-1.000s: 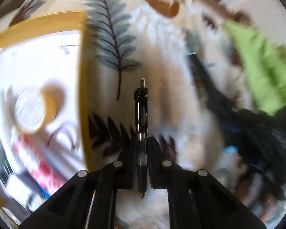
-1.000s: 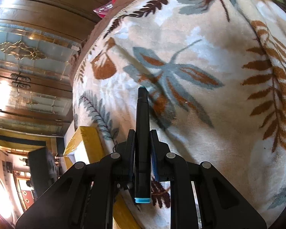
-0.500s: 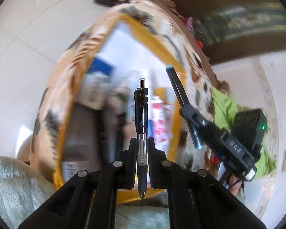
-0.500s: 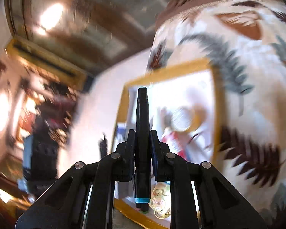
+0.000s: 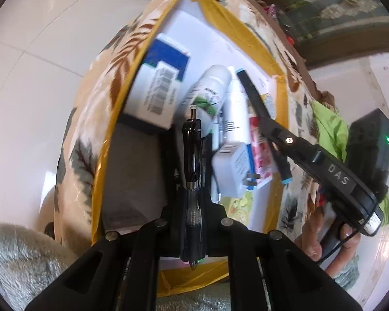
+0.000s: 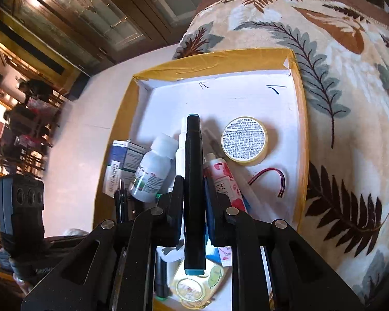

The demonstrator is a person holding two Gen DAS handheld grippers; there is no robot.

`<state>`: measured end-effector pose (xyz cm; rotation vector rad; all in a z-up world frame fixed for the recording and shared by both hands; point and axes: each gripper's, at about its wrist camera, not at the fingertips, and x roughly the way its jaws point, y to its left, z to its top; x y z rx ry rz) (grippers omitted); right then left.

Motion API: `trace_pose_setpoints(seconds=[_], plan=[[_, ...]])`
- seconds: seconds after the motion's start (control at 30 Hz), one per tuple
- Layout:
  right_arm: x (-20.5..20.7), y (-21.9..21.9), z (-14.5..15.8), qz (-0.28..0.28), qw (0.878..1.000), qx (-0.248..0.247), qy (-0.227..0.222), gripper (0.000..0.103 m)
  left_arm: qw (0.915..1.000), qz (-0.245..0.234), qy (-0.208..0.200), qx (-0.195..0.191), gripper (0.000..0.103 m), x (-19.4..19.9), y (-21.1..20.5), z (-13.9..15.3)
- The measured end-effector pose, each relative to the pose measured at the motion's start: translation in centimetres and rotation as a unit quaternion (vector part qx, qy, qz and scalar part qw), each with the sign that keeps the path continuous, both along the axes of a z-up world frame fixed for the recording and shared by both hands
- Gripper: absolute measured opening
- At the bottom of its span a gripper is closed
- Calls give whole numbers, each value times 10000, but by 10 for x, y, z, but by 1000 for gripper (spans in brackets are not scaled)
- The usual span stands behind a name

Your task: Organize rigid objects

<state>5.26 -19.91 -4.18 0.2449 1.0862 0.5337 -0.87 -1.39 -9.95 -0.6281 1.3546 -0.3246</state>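
black click pen [image 5: 192,181] pinched between left gripper [image 5: 193,229] fingers | black teal-capped marker [image 6: 193,189] clamped in right gripper [image 6: 193,204] | change: both swung from leaf-print blanket [image 6: 350,129] to above yellow-rimmed white box [image 6: 246,59] ahead of fingers | release likely next

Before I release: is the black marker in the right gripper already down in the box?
No. The marker is clamped in the right gripper, above the box.

Bright daylight, glare on the white box [image 6: 220,98] floor, slight blur, strong fisheye edge warping
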Motion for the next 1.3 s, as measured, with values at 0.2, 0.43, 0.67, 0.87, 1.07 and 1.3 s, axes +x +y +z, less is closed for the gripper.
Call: trace_pose_setpoints(seconds=[0.2,0.43,0.67,0.87,1.07,1.3], plan=[[-2,12,0,86,9996,-213,-137,15,9995,205,-223,115,10,-11,3,5],[-6,16,-1,130,9997,-199,-91,18,9938,108,-887,660,52,-27,-11,25],[-36,-4,16,-73,9994,272,-221,47,9607,9,-1994,1932,67,-79,-42,45],[-80,-22,28,-480,9975,413,-300,47,9482,-241,-2099,2371,68,-107,-54,47],[-106,-34,27,-665,9957,618,-169,47,9408,-556,-1983,2694,68,-111,-61,46],[-99,-45,21,-746,9929,924,-24,47,9292,-191,-2359,2839,69,-121,-57,59]])
